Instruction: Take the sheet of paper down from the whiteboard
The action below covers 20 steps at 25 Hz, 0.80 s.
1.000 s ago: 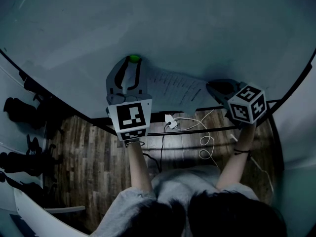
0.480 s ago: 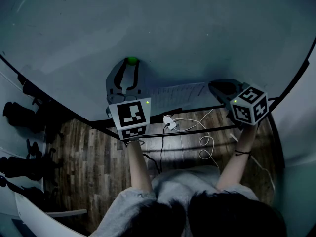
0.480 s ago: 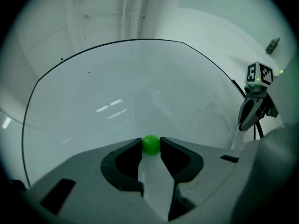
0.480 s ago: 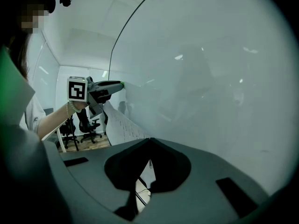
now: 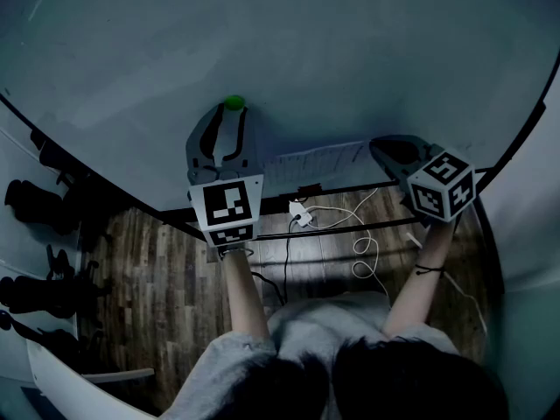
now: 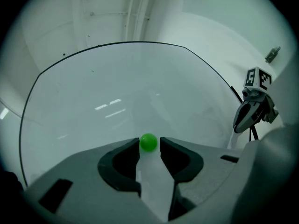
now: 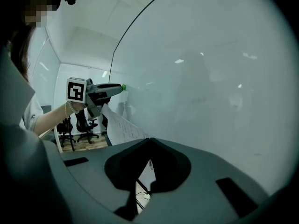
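Note:
The sheet of paper (image 5: 315, 160) hangs off the whiteboard (image 5: 350, 42) between my two grippers, seen nearly edge-on in the head view. A green ball magnet (image 5: 234, 103) sits on the board at the sheet's upper left. My left gripper (image 5: 232, 114) has its tips shut on that magnet (image 6: 149, 142). My right gripper (image 5: 382, 151) is shut on the sheet's right edge, and its jaws meet on the paper (image 7: 122, 125) in the right gripper view (image 7: 149, 140). From there the printed sheet runs across to the left gripper (image 7: 116, 88).
Below the board runs its black frame bar (image 5: 350, 230). White cables and a power strip (image 5: 302, 217) lie on the wooden floor. Black office chairs (image 5: 35, 199) stand at the left. A person's arms and grey top fill the bottom of the head view.
The sheet has swung from lying broad against the board to nearly edge-on, its lower part lifted away. The left gripper has stayed on the magnet; the right gripper barely shifted.

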### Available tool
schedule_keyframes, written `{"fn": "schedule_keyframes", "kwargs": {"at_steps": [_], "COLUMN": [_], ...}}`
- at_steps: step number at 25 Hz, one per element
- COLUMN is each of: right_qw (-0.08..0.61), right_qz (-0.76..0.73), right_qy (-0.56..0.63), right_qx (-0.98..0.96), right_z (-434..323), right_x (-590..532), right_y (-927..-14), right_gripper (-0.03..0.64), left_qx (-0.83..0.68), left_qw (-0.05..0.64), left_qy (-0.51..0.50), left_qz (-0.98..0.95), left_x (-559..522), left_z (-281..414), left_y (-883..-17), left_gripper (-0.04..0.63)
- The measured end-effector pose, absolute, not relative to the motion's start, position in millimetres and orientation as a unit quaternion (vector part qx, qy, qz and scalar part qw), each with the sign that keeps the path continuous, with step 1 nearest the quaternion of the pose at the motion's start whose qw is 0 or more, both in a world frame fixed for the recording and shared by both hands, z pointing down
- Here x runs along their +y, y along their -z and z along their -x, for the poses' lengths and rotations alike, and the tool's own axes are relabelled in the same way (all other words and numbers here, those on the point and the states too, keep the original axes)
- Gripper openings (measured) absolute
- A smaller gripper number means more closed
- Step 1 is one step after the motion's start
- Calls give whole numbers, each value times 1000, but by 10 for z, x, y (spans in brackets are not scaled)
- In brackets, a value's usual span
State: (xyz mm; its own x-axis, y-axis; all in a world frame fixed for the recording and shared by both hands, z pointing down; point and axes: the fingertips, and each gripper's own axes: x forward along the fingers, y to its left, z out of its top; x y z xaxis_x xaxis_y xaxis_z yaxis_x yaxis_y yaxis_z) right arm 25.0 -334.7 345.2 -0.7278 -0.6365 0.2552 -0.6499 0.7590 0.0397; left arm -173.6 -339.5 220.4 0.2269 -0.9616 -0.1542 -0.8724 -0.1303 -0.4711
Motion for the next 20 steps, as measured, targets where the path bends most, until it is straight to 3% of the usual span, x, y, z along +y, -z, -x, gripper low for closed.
{"fn": "schedule_keyframes", "kwargs": {"at_steps": [7, 11, 14, 20], "right_qw": [97, 67, 52, 29], "right_qz": [-387, -416, -426, -411], "right_qy": [-18, -20, -23, -30], "right_qx": [-917, -907, -903, -910], "right_z": [-223, -175, -153, -100], "right_x": [-3349, -3281, -3261, -3059], "right_y": [-3441, -3443, -3441, -3447], "right_gripper": [0, 2, 2, 1], "left_qx": [619, 626, 628, 630], "left_qw": [208, 164, 144, 87], "left_qy": [71, 67, 81, 63], "left_qz": [754, 759, 760, 769], "left_x": [-3189, -3018, -2911, -2624], "left_z": [1903, 2096, 2161, 2119], "left_y": [-2345, -2600, -2753, -2931], "left_gripper": [116, 79, 6, 5]}}
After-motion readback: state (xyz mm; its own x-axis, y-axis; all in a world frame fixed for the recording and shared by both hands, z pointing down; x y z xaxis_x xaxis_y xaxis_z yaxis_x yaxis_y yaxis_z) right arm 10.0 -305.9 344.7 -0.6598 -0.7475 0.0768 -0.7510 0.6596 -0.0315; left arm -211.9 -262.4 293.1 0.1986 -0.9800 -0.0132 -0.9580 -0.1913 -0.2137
